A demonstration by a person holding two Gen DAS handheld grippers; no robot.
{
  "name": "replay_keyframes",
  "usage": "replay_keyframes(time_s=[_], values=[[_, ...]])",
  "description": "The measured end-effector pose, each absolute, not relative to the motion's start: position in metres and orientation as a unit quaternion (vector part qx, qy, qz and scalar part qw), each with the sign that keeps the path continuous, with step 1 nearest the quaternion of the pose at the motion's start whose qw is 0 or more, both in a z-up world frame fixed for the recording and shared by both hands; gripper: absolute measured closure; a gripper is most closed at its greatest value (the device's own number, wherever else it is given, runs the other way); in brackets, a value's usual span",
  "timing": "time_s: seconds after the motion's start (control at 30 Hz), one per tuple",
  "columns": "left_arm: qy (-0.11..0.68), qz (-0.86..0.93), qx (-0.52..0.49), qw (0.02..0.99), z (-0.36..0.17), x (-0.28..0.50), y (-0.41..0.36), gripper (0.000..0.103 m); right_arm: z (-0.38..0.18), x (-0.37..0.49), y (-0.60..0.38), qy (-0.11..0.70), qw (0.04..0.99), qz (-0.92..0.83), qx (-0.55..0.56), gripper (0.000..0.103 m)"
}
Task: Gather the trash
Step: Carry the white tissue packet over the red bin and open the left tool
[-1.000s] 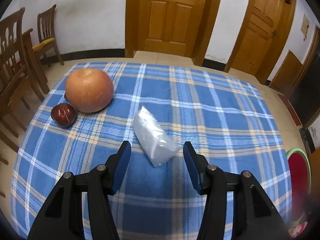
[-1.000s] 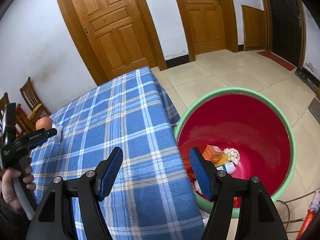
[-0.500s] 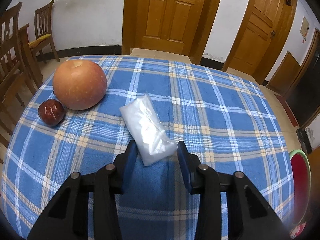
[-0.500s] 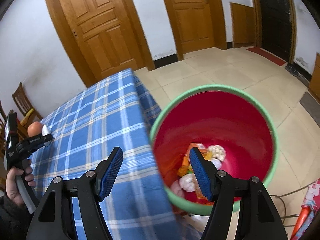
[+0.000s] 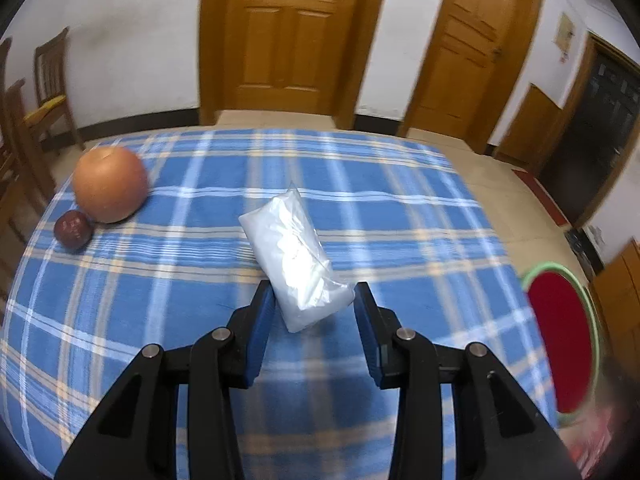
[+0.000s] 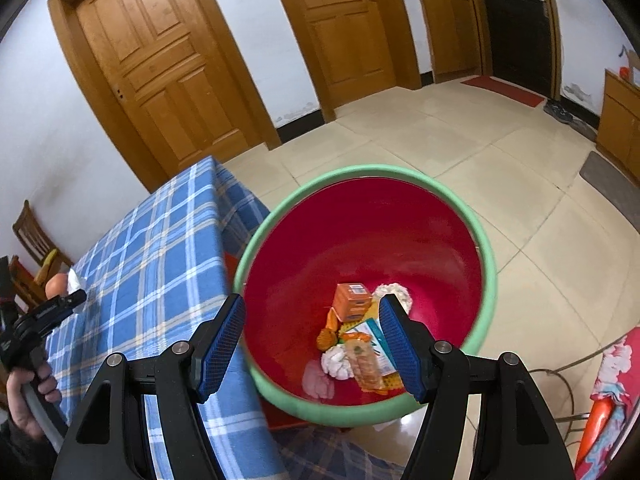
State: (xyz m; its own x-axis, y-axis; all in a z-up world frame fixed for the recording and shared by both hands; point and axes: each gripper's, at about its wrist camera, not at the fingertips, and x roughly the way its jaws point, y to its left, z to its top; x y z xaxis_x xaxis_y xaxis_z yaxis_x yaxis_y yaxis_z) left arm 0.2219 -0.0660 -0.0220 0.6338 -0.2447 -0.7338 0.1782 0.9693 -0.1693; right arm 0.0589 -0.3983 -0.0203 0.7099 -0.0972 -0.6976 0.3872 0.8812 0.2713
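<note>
In my left wrist view, my left gripper (image 5: 314, 312) sits low in the centre of the frame, its jaws closed onto the near end of a clear plastic packet (image 5: 294, 262). They have just been closing, and the packet's lower end now sits between the blue pads (image 5: 260, 332), which touch it on both sides. The rest of the packet reaches up and to the left from the jaws, over the blue plaid tablecloth (image 5: 400, 220). Whether it has left the cloth I cannot tell.

At the left of that frame a large orange-coloured fruit (image 5: 110, 184) rests on the cloth, with a small dark red fruit (image 5: 72, 230) touching its lower left side. At the right edge, beyond the table, part of the red bin with the green rim (image 5: 560, 340) shows, blurred.

In my right wrist view, my right gripper (image 6: 312, 332) has its jaws spread wide with nothing between them. Through the gap I look down into the red bin (image 6: 360, 232), which fills the middle of the frame and stands on the tiled floor just beside the table edge. Inside, at the bottom, lie an orange carton (image 6: 352, 302), white crumpled paper (image 6: 394, 292) and some wrappers (image 6: 362, 364). At the lower left of this frame my left hand (image 6: 28, 400) grips the handle of the other gripper over the tablecloth.
</note>
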Motion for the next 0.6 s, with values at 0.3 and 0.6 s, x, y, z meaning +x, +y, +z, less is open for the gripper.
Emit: replay_keyframes(time_s=[0.3,0.6], values=[[0.404,-0.202,-0.007,0.892,-0.002,0.183,-0.136,0.062,-0.023,0.044,-0.417,0.346,0.901,-0.143,0.220,0.033],[0.407,-0.270,0.035,0.872,0.000,0.156,-0.206,0.062,-0.028,0.028,-0.439,0.338,0.896,-0.157,0.240,0.033]])
